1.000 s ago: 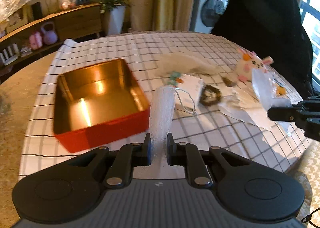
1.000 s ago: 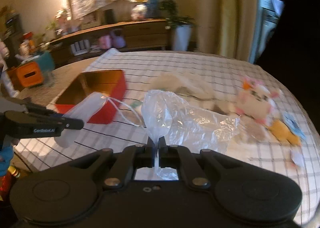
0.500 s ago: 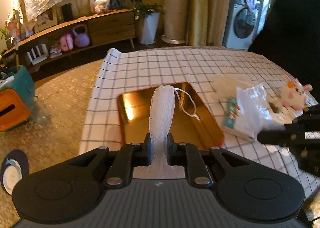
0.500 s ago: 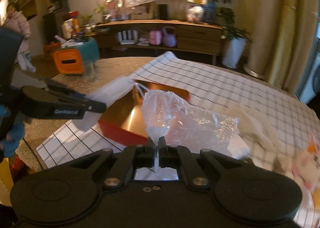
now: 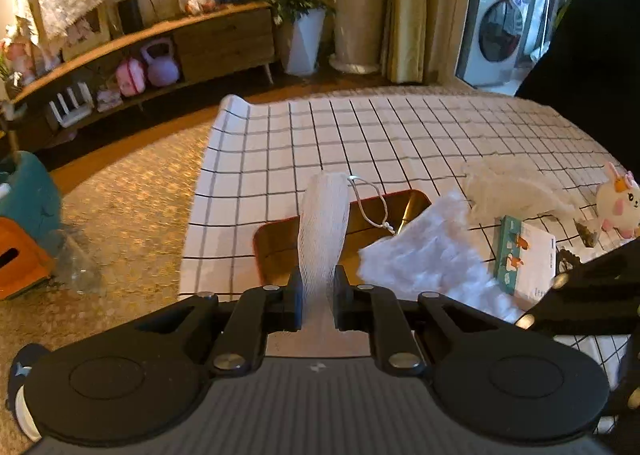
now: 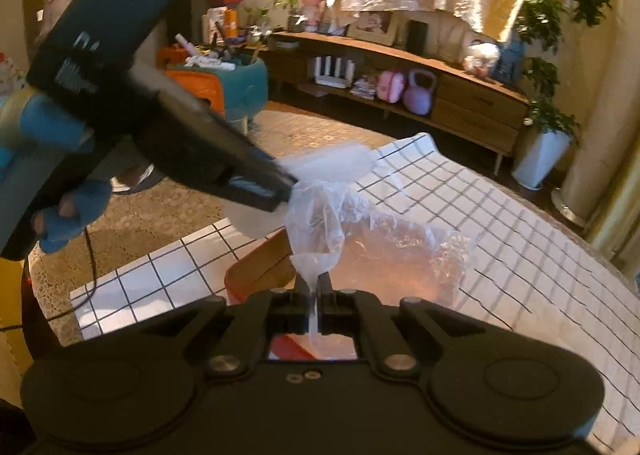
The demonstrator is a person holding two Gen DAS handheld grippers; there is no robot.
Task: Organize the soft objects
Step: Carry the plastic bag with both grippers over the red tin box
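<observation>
Counter (image 5: 248, 239): stone-patterned top, partly covered by a white tablecloth (image 5: 380, 135) with a black grid. Red box (image 5: 276, 251): open-topped, gold-lined inside, set on the cloth near its edge; in the right wrist view the red box (image 6: 260, 271) lies directly under the held bag. Plastic bag (image 6: 384, 251): clear, crumpled, pinched at one thin twisted corner by the right gripper (image 6: 314, 291), whose fingers are drawn almost together on it; the bag hangs above the box, and in the left wrist view it shows as a white mass (image 5: 428, 255) over the box's right part. White fluffy cloth (image 5: 512, 187): lying on the tablecloth beyond the bag. Tissue pack (image 5: 528, 259): white with a teal edge and small printed figures, flat on the cloth to the right of the box. Mesh pouch (image 5: 324, 231): white netting, long and narrow, with a looped drawstring (image 5: 374, 207) at its far end; clamped at its near end between the fingers of the left gripper (image 5: 317, 291), set narrow on it, and held over the box's near rim. Plush rabbit (image 5: 618, 201): cream with pink ears, on the cloth at the far right. Left gripper as seen in the right wrist view (image 6: 280, 191): black, close above the bag, blurred.
</observation>
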